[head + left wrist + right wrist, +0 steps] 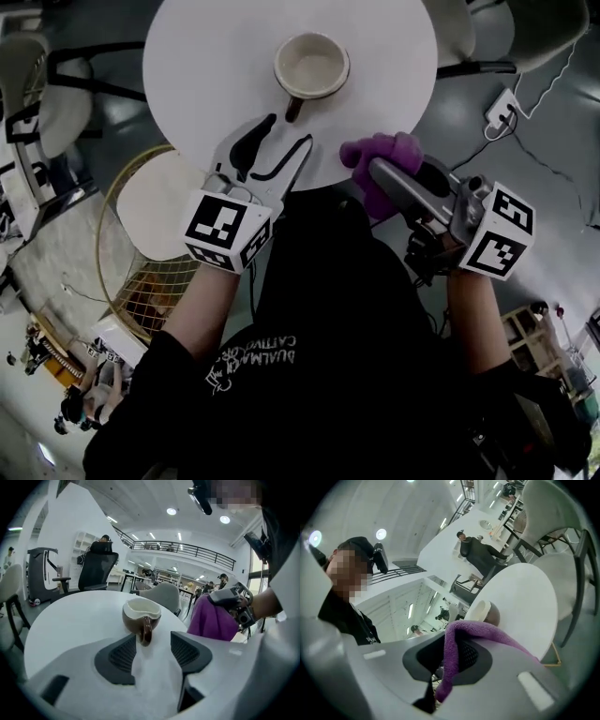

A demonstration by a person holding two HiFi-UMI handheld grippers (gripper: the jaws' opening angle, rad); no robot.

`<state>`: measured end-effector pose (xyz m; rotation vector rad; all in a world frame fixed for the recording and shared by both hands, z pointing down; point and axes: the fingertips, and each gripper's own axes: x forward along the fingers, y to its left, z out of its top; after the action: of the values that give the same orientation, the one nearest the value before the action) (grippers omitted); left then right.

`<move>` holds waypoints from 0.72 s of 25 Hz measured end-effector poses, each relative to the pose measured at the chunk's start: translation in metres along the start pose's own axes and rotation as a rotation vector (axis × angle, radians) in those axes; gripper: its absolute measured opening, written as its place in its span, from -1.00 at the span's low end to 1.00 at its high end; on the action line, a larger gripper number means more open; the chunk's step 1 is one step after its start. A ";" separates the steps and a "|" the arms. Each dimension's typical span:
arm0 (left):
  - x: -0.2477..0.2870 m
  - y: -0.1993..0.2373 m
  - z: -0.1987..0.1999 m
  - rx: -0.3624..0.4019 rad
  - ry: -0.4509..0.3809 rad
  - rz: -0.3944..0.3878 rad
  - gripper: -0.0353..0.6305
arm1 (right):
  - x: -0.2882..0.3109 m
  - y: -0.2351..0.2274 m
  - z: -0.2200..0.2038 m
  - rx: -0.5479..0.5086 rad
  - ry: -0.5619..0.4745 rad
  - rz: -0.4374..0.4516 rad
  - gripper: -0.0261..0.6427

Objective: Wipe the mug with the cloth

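Observation:
A brown mug (pixel 311 66) with a cream inside stands upright on the round white table (pixel 216 56), its handle turned toward me. My left gripper (pixel 289 131) hovers over the table's near part, open, with nothing between its pads. In the left gripper view the mug (pixel 140 616) sits just beyond the fingertips, its handle in line with the gap of the gripper (pixel 153 641). My right gripper (pixel 375 173) is at the table's near right edge, shut on a purple cloth (pixel 380 155). In the right gripper view the cloth (pixel 487 632) drapes over one jaw, with the mug (pixel 487 612) behind it.
A wire-frame chair with a pale seat (pixel 141 253) stands at the table's near left. More pale chairs stand at the left (pixel 56 103) and the far right (pixel 450 28). A power strip with a cable (pixel 502 108) lies on the grey floor at the right.

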<state>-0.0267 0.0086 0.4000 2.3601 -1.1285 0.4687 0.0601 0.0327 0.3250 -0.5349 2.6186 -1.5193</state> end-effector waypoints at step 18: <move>0.037 0.033 0.007 0.141 -0.071 0.021 -0.59 | 0.098 -0.040 -0.005 -0.493 0.090 -0.021 -0.82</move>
<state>-0.0306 -0.0363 0.4216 2.5063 -1.1889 0.4903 -0.0226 -0.0134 0.3733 -0.5312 3.0728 -0.9062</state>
